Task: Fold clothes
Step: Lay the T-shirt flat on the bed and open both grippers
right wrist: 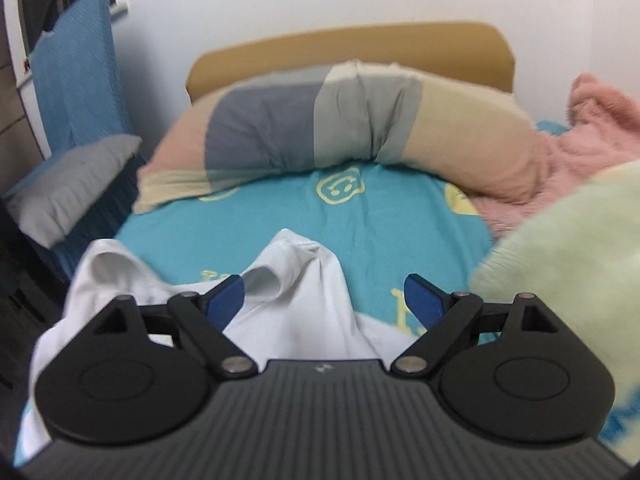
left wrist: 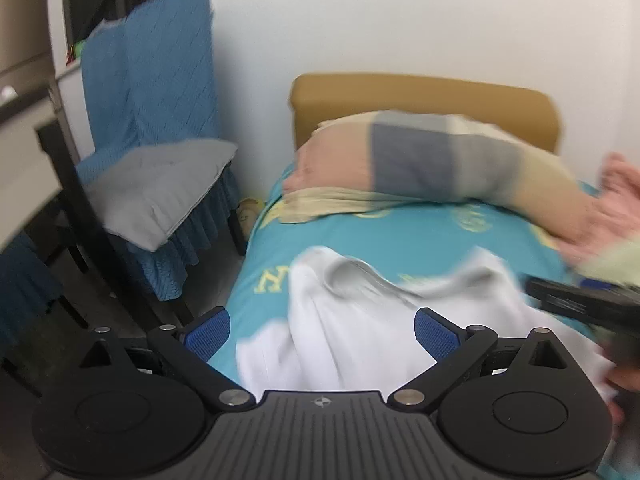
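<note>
The white garment (left wrist: pixel 360 320) lies crumpled on the bed's teal sheet (left wrist: pixel 440 240), directly ahead of and beneath both tools. It fills the gap before the left hand-held gripper (left wrist: pixel 322 334), whose jaws stand wide with cloth between them but not pinched. From the right hand-held gripper (right wrist: pixel 324 300), also spread open and holding nothing, a raised ridge of it runs forward between the fingers, the bulk trailing to the left. Both look about equally near; the left seems more squarely over it. Beyond lie a striped pillow (right wrist: pixel 340 120), a pink blanket (right wrist: pixel 580 140) and a pale green fleece (right wrist: pixel 560 240) to the right.
</note>
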Demonstrator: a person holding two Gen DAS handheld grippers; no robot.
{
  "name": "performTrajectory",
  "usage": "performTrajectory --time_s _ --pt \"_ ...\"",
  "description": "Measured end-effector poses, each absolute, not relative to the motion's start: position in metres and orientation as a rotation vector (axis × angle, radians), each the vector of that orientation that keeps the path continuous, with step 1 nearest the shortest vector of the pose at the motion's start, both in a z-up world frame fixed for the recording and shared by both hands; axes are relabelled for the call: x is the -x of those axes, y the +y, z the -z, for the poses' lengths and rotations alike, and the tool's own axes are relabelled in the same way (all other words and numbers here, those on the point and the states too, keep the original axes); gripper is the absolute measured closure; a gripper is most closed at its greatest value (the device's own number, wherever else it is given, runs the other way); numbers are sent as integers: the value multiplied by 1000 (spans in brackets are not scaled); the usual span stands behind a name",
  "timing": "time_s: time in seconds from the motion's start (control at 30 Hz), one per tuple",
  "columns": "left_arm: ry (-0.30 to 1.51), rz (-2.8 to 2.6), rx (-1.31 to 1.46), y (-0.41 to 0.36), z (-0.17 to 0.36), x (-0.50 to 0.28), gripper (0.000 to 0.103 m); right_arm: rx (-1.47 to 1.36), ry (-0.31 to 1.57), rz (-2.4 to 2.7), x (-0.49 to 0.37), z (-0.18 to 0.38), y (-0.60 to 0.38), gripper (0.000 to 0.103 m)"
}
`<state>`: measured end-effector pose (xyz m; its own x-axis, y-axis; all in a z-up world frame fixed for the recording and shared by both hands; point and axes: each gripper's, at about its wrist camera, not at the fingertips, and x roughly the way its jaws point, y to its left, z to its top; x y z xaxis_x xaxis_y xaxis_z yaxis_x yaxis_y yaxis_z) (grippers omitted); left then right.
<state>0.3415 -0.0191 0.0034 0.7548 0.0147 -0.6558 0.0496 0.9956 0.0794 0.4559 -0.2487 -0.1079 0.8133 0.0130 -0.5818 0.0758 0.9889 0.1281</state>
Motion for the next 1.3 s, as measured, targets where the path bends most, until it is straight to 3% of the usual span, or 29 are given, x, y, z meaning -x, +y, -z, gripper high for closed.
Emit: performTrajectory --time_s 0.17,0.37,0.5,0.7,0.93,1.3 --pt "764 101 -45 -45 -80 -174 3 -78 589 52 -367 77 -239 15" --pt "819 273 -30 -78 -123 7 1 -88 610 50 -259 59 -235 15" --pt "803 403 33 -82 -130 86 1 -139 652 29 -205 66 -239 15" --pt "833 430 107 -91 -124 117 0 -219 719 28 -164 85 -249 15" --pt "939 406 184 -82 -99 87 1 -224 745 29 -159 104 -253 15" --pt "827 502 83 -114 -109 95 1 -239 773 20 -163 114 -250 15"
